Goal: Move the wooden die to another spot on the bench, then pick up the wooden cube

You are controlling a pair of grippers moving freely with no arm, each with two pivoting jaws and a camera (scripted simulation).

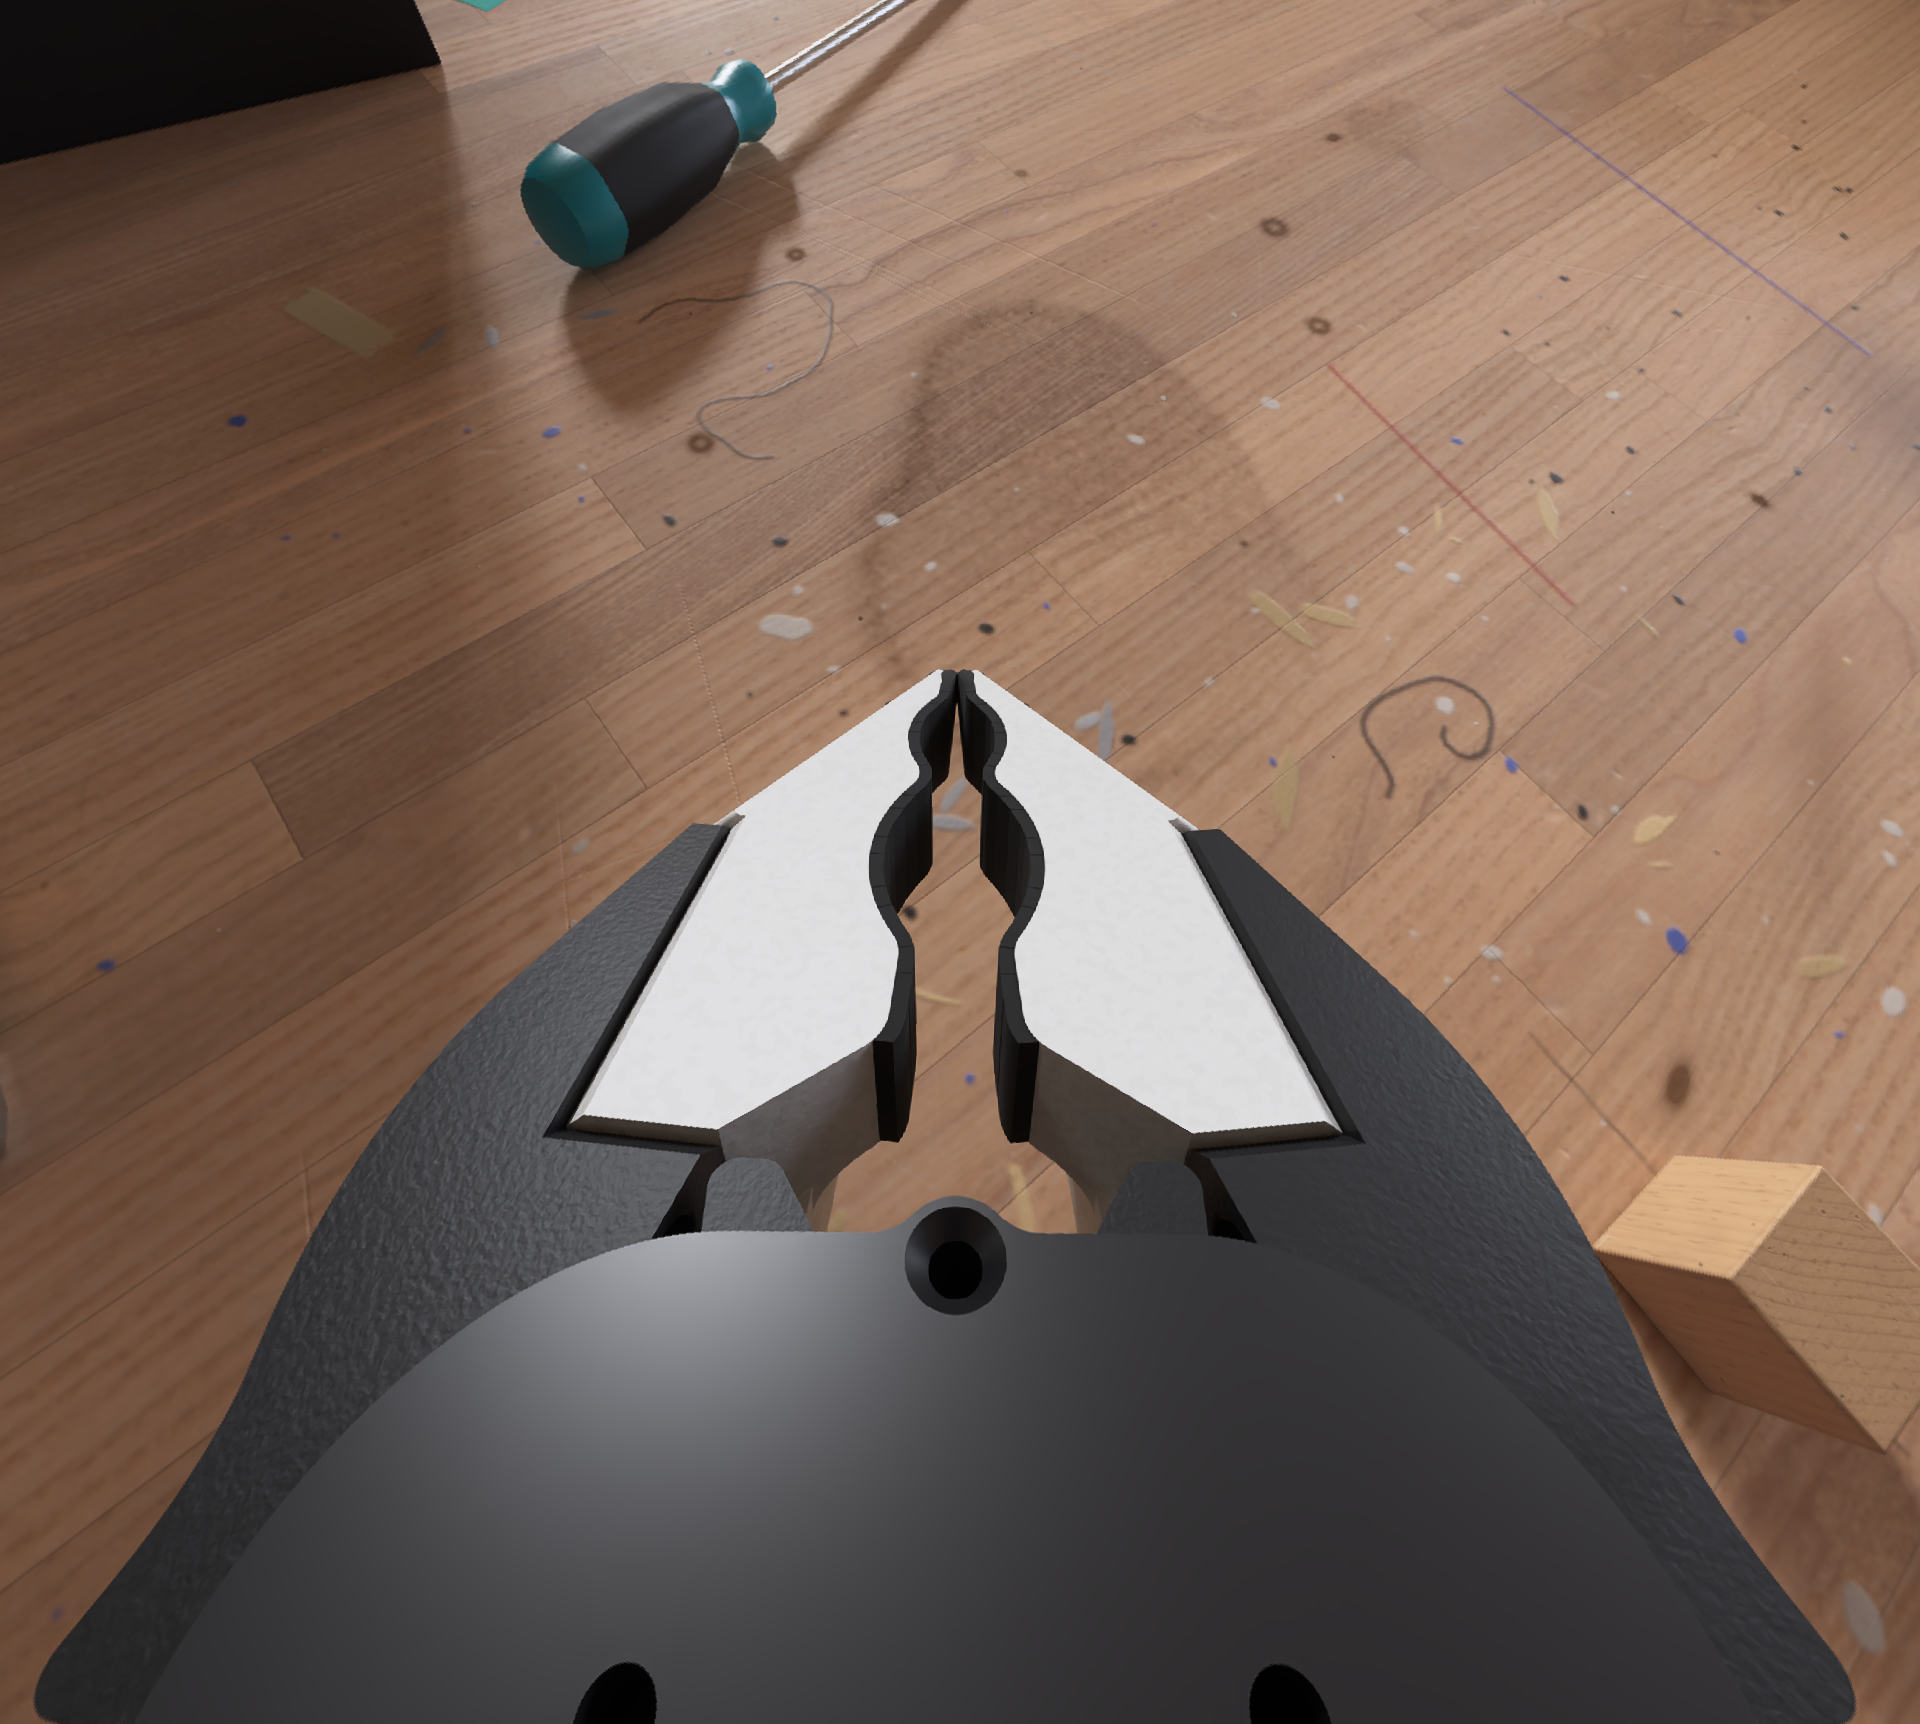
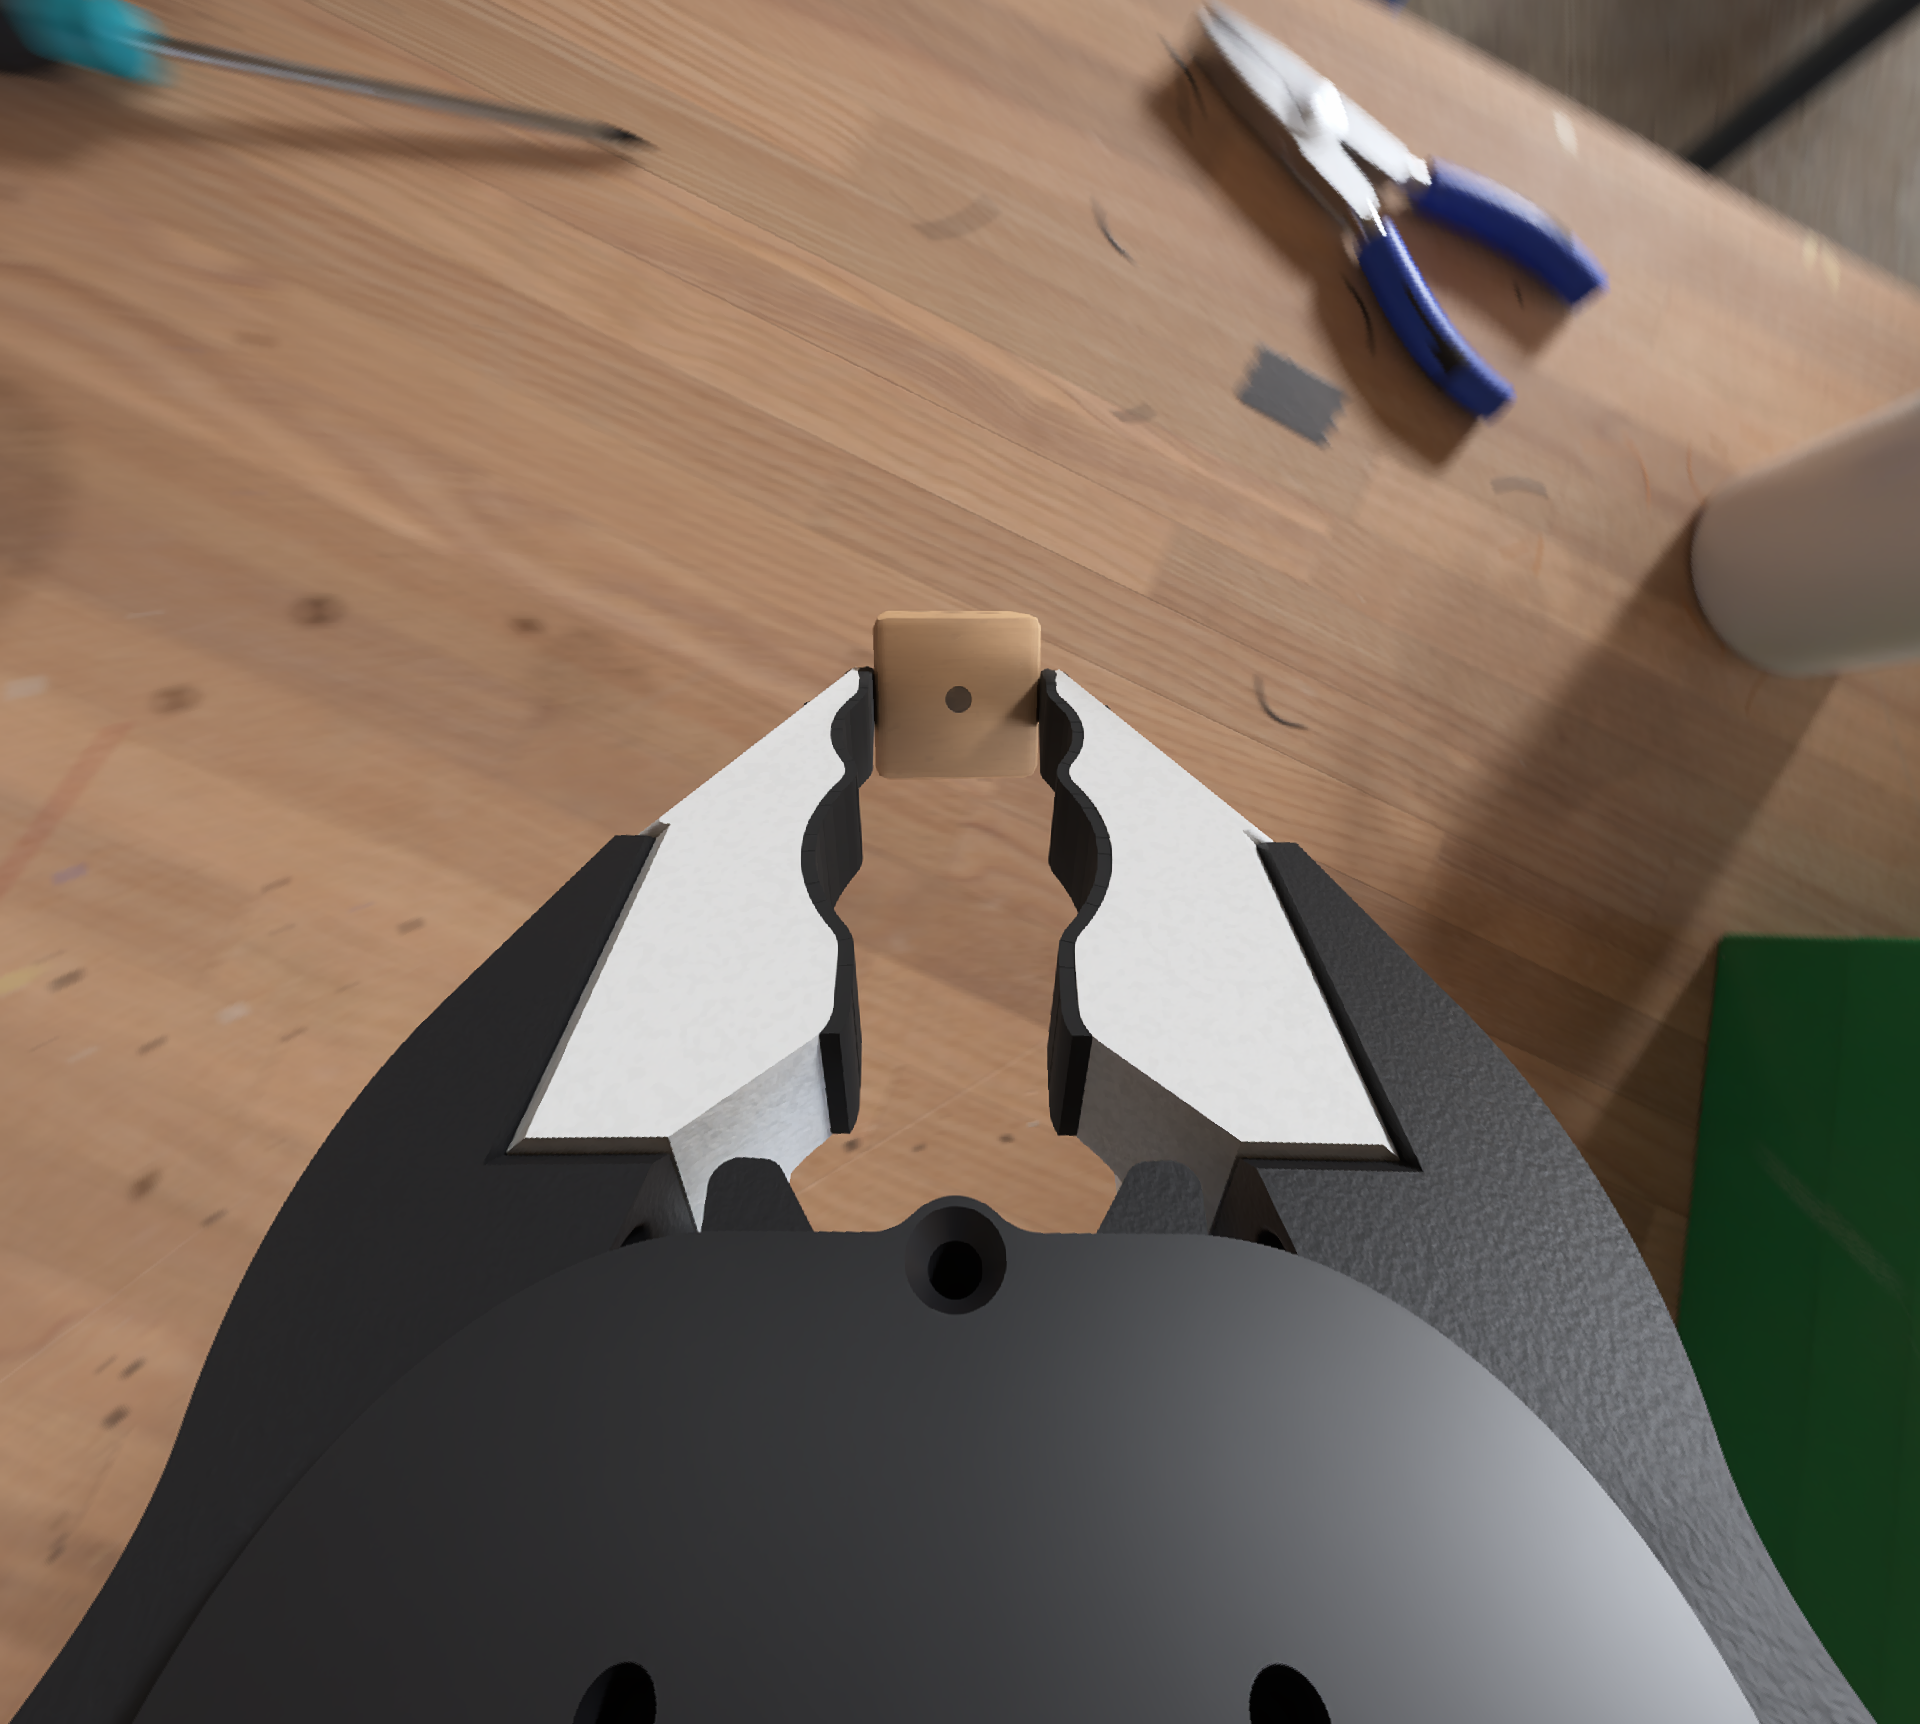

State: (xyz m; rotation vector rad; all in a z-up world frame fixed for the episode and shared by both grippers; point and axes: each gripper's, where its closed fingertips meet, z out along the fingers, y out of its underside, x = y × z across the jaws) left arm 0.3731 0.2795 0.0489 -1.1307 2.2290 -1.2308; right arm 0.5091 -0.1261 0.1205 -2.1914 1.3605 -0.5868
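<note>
We are gripping the wooden die [image 2: 957, 695] between the fingertips of the right hand-held gripper [image 2: 957, 708], one-pip face toward the camera, above the desk [image 2: 623, 448]. We are holding the left hand-held gripper [image 1: 956, 687] closed and empty over bare desk, with the wooden cube [image 1: 1766, 1279] resting beside its right flank and the screwdriver [image 1: 665, 147] lying farther ahead.

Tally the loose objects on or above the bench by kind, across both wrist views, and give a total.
Wooden blocks: 2, the wooden die in the right gripper and the wooden cube
Hand tools: 2, the screwdriver and the blue-handled pliers
Total: 4
</note>
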